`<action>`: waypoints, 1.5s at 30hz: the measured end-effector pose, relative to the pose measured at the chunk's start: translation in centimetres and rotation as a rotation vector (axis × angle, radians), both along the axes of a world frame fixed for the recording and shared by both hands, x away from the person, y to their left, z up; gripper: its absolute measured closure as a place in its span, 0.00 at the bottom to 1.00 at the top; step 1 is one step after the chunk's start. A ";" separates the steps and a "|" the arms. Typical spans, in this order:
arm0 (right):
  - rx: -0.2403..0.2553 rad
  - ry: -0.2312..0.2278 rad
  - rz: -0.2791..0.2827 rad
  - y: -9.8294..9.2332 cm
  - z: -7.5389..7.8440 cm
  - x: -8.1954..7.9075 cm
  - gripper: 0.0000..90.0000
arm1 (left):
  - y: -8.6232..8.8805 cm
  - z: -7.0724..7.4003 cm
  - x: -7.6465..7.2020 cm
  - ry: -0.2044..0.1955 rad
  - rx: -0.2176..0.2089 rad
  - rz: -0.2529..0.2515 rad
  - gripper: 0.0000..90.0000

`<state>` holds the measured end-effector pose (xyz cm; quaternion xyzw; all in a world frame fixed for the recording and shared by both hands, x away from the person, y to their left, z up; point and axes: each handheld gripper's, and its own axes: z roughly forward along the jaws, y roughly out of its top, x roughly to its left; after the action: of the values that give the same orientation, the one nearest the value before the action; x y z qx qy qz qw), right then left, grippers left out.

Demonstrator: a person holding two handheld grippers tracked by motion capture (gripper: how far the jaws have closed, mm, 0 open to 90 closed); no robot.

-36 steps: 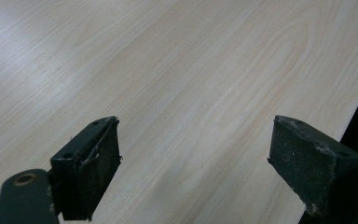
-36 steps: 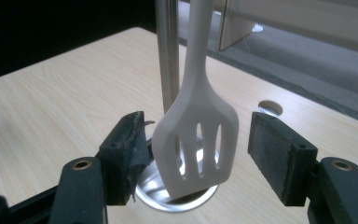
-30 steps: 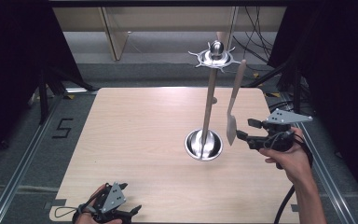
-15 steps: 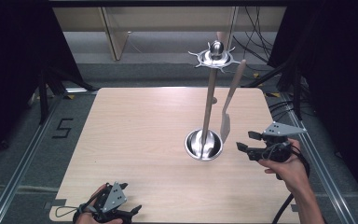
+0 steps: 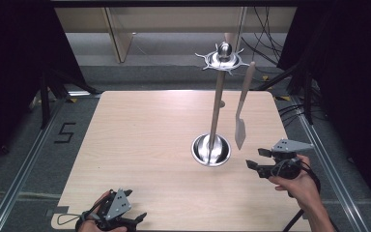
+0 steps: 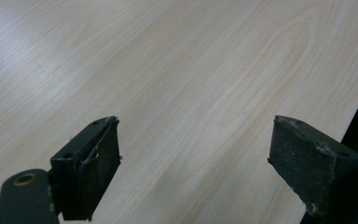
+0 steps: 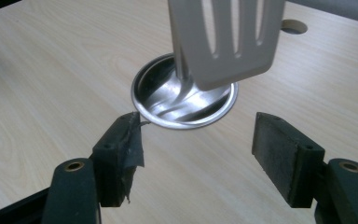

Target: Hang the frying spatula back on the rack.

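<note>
The slotted spatula (image 5: 241, 113) is seen hanging from the hooked crown of the metal stand (image 5: 216, 108), its blade just beside the stand's round base on the side nearer the right gripper (image 5: 257, 159). Over the last second that gripper has been drawn back from the spatula, away from the stand and toward the person's side of the table (image 5: 140, 140). Its jaws are held wide, with nothing between them. The hanging can be judged done, though the hook's catch on the handle is too small to be confirmed. The left gripper (image 5: 136, 218) is kept at the table's near edge, well apart from the stand, its jaws spread and empty.
</note>
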<state>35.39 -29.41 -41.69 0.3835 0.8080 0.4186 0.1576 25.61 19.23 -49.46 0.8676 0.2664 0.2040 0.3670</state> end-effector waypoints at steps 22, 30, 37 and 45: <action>-0.049 0.021 0.041 1.6 -1.4 -1.1 0.37 | 0.2 0.1 0.0 0.002 0.007 -0.010 0.17; -0.043 0.037 0.043 1.8 -2.1 -1.8 0.36 | 0.0 0.0 -0.2 0.001 -0.005 -0.004 0.17; -0.042 0.016 0.063 2.0 -2.9 -2.4 0.36 | 0.0 0.0 -0.1 -0.004 0.010 -0.003 0.17; -0.026 0.021 0.048 2.4 -3.6 -3.3 0.35 | 0.0 0.1 -0.2 -0.006 0.020 -0.008 0.17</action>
<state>32.13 -27.05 -45.26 0.3663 0.8239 0.4078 0.1439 25.44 19.25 -49.35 0.8717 0.2598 0.2080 0.3598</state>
